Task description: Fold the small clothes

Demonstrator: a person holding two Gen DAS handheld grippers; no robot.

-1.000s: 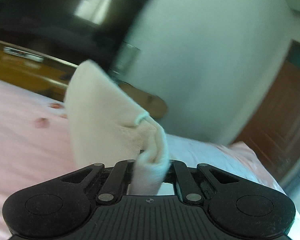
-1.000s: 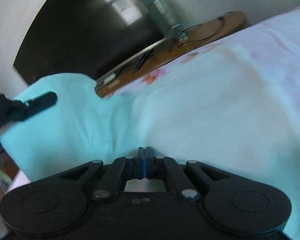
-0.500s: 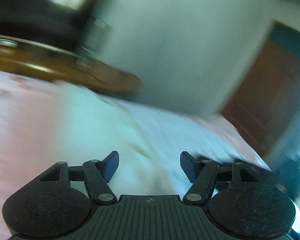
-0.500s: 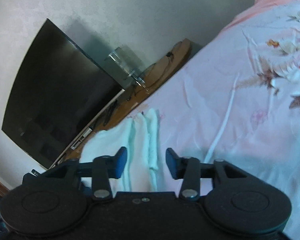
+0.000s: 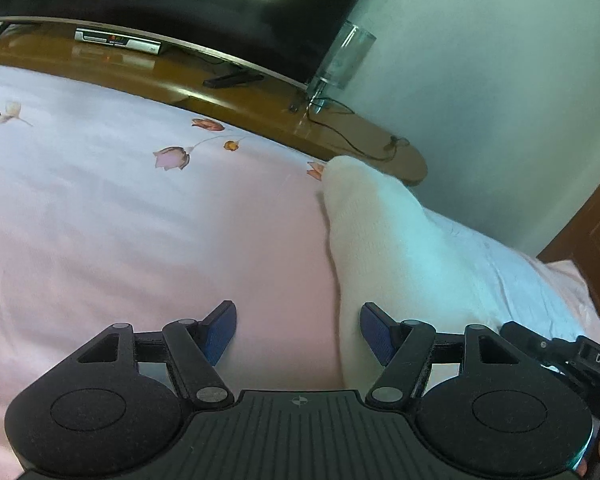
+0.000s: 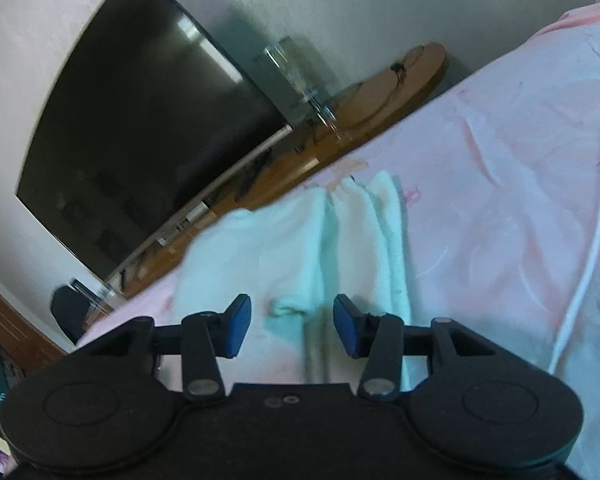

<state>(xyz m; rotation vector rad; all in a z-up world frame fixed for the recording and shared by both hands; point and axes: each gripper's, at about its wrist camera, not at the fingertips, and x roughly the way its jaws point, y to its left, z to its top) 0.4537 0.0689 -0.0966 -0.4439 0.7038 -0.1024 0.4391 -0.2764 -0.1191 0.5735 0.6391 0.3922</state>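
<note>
Both tools, left (image 5: 298, 332) and right (image 6: 287, 326), stand apart, empty. Our cloth (image 6: 300, 240) lies folded on the bed (image 5: 120, 220); we may drag it loose if a pad catches.

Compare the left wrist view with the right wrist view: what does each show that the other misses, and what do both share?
Only the left wrist view shows the left tool, open over the pink sheet, printed tulips and the set-top box. Only the right wrist view shows the right tool, open, with the cloth's pleated folds ahead. Both show the pale folded cloth, television and wooden shelf.
</note>
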